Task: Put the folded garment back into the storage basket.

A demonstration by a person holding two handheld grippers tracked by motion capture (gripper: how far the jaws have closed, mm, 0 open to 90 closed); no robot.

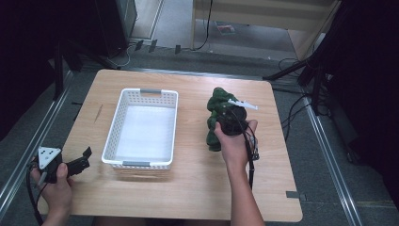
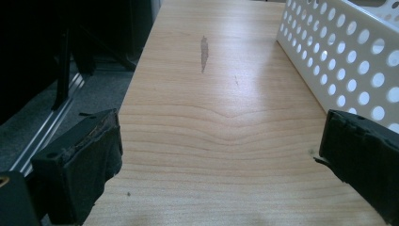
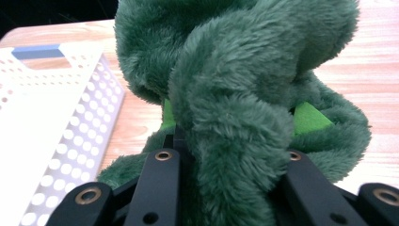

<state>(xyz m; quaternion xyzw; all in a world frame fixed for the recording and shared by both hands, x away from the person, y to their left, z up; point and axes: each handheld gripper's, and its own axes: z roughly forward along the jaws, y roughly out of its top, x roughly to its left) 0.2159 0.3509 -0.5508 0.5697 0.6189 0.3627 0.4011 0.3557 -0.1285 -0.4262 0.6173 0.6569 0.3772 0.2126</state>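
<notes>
Right claw (image 3: 226,155) around plush toy (image 3: 235,70)

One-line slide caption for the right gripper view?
Right gripper shut on a green plush toy, white perforated basket alongside on the wooden table.

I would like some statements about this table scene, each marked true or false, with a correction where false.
1. The white basket has nothing inside it. True.
2. The right claw is closed on the green plush toy. True.
3. The left claw grips the basket wall. False: its jaws stand apart over bare table, beside the basket.
4. The plush toy lies inside the basket. False: it is on the table, to the right of the basket.
5. The basket has grey handles at both short ends. True.
</notes>
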